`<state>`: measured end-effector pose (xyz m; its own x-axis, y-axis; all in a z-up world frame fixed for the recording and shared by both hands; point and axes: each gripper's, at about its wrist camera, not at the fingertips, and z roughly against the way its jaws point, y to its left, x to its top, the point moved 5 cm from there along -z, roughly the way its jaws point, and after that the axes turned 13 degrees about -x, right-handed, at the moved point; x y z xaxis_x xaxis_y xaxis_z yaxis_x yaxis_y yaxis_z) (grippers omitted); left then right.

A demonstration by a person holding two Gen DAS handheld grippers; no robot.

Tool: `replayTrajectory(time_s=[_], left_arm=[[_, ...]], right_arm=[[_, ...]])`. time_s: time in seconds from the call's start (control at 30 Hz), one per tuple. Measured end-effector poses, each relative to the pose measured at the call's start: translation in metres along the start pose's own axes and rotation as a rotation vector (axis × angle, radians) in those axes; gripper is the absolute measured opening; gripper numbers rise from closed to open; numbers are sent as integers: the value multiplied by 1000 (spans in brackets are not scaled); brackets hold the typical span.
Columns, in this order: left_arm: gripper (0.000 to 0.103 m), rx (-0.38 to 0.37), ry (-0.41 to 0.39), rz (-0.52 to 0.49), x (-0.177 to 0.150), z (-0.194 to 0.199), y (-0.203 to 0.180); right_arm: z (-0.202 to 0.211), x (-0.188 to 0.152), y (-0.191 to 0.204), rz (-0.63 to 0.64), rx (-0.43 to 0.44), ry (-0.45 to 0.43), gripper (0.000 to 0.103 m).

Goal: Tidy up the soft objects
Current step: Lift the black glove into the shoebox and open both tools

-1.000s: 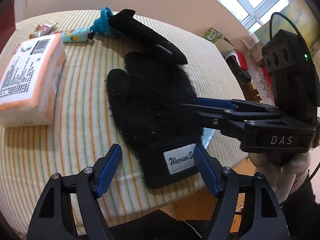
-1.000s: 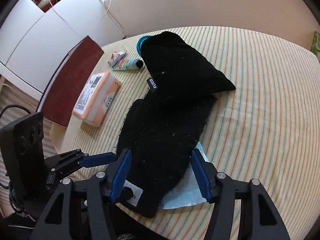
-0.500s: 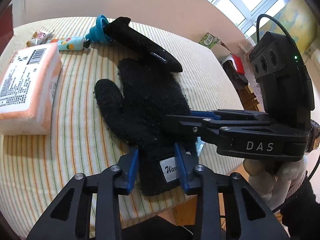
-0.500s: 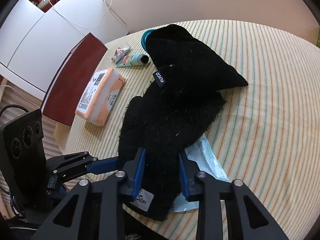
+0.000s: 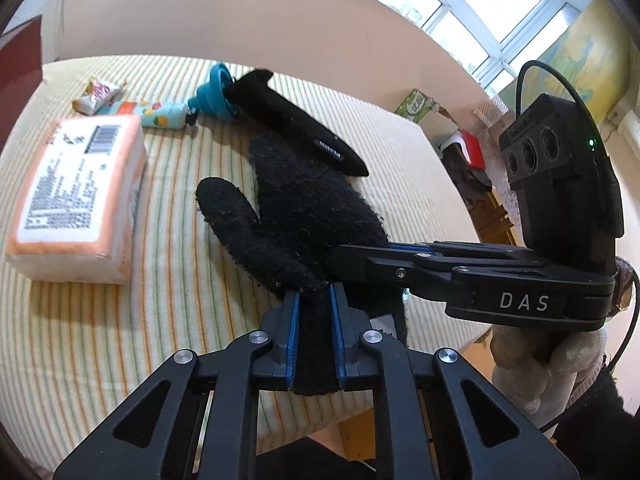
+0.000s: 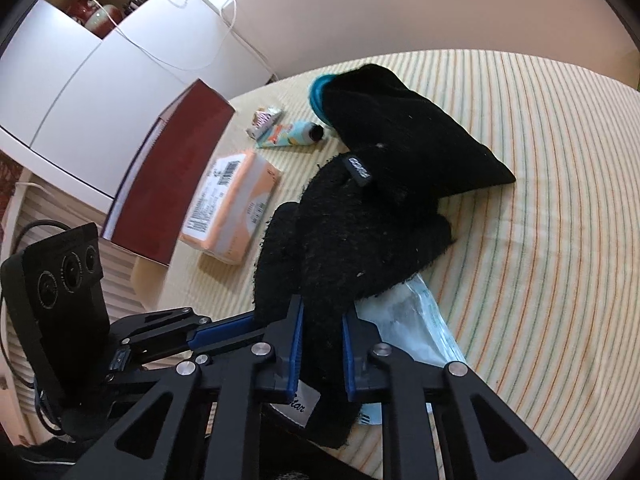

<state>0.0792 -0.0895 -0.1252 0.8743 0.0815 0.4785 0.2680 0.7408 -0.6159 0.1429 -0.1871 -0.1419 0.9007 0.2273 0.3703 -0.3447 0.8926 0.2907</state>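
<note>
With both grippers (image 5: 314, 336) (image 6: 322, 350) clenched on the glove (image 5: 304, 208) cuff at lower centre, you risk dragging the overlapping pouch (image 5: 296, 124).

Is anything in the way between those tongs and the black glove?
Nothing visible: both tongs, left and right, are already clamped on the black glove at its cuff end. A second black item overlaps its fingertips.

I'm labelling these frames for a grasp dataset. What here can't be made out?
- White label on the black glove: right wrist view, cut off by the right gripper.
- Pale packet: mostly under the glove, print unreadable.
- Teal object: left wrist view, partly covered by the black pouch.
- Glove cuff: hidden by the left gripper.
</note>
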Motion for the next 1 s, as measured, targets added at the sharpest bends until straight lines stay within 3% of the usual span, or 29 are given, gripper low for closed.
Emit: replayTrajectory(time_s=[0.47, 1.0], left_arm=[[12, 2, -109, -17, 19, 47, -13], [12, 54, -292, -9, 34, 129, -3]], right_arm=[[30, 18, 28, 37, 34, -44, 15], [50, 39, 123, 206, 77, -146, 15]])
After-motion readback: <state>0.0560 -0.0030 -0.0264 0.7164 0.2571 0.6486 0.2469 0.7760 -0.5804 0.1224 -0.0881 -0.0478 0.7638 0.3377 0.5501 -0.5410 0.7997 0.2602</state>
